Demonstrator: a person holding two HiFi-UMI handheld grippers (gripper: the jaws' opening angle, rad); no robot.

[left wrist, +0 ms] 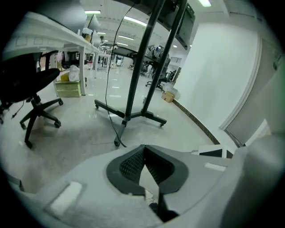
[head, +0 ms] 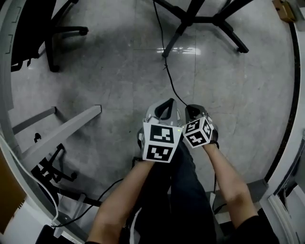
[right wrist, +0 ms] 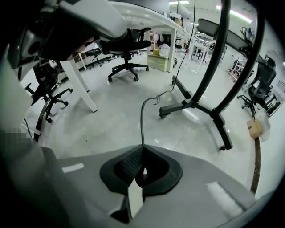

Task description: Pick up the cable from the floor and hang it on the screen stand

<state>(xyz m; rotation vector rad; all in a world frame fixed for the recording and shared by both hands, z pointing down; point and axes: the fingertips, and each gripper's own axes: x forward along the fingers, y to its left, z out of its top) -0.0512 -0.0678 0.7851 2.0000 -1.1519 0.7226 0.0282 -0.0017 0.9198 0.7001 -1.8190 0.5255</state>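
Note:
A thin black cable [head: 167, 71] runs from the screen stand's wheeled black base [head: 193, 19] across the grey floor to my right gripper [head: 191, 109]. In the right gripper view the cable [right wrist: 142, 118] rises straight out of the closed tip of the right gripper [right wrist: 142, 148], which is shut on it. My left gripper [head: 163, 110] is held close beside the right one. Its jaws [left wrist: 144, 148] are shut with nothing between them. The stand's dark poles [left wrist: 136, 80] rise ahead, and the cable [left wrist: 107, 95] hangs beside them down to the floor.
A black office chair [head: 52, 33] stands at the far left. Grey desk legs [head: 62, 131] and loose wires lie at the near left. A curved wall skirting [head: 289, 119] bounds the right. A cardboard box [head: 286, 9] sits at the top right. More chairs [right wrist: 127, 49] and a white desk leg [right wrist: 80, 84] stand farther off.

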